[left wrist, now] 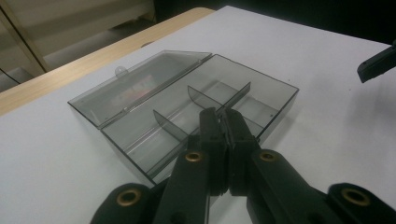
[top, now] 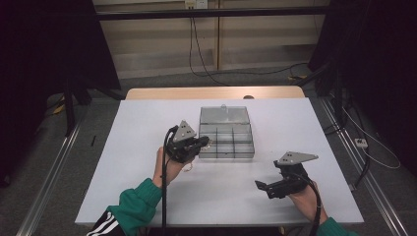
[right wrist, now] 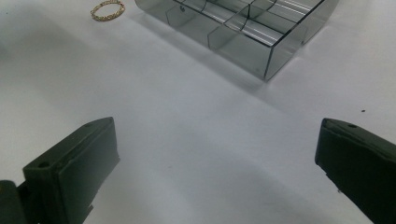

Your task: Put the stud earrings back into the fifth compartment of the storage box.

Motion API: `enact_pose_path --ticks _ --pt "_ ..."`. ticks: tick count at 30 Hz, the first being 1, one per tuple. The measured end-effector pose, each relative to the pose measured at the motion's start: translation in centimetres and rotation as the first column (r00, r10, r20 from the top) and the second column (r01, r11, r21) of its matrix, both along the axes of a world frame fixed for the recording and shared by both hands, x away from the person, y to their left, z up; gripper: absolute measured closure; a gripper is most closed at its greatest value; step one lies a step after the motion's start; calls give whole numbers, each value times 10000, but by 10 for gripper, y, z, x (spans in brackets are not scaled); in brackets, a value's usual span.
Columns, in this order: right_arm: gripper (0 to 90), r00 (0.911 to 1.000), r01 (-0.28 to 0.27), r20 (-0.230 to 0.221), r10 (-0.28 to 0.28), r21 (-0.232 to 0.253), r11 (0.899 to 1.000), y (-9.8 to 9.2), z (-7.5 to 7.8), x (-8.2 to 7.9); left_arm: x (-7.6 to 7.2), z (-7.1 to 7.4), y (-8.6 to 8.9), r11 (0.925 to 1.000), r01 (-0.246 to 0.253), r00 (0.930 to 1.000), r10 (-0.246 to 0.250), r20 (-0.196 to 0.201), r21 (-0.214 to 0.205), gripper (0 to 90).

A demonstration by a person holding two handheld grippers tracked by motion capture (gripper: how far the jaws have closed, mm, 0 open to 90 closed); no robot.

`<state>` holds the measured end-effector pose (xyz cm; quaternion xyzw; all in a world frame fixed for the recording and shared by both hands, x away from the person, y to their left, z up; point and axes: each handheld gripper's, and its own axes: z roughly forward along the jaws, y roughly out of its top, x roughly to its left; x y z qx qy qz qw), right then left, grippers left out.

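While the left gripper (left wrist: 223,114) hangs pressed together over the clear box (left wrist: 261,79), the right gripper (right wrist: 215,154) rests spread wide beside a gold ring (right wrist: 108,9) on the table (right wrist: 187,121).

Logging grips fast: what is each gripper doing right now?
Left gripper: closed, over the box; nothing visible between its jaws.
Right gripper: open, empty, above the table.

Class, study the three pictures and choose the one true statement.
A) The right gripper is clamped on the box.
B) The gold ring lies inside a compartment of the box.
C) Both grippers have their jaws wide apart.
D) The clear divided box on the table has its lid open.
D: the clear divided box has its lid folded back flat on the table, leaving the compartments uncovered.
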<state>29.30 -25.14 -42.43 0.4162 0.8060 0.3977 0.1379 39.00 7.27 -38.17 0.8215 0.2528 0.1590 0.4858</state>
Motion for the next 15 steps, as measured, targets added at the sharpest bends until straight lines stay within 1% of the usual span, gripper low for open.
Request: enact_pose_path --ticks 1,2,4,5,12,14,15 --pt "0 10000 -12 27 12 -3 10000 0 0 0 0 0 -1 10000 6 10000 -5 -48 26 887" --pt "0 10000 -30 52 30 3 10000 0 0 0 1 0 -2 10000 33 10000 -33 -14 -38 887" --pt "0 10000 -25 69 25 15 10000 0 0 0 2 0 -4 10000 31 10000 -31 -22 -35 887" --pt "0 10000 -31 67 31 43 10000 0 0 0 3 0 -5 9999 51 10000 -51 -17 -104 887" --pt "0 9999 -61 155 60 56 10000 0 1 0 7 -1 -11 9999 156 9999 -156 41 -26 887" --pt "0 9999 -69 148 69 59 10000 0 1 0 7 -1 -14 9997 195 9998 -195 2 -136 887" --pt "0 9999 -65 139 65 55 10000 0 0 0 8 -1 -15 9998 191 9998 -191 2 -97 887"
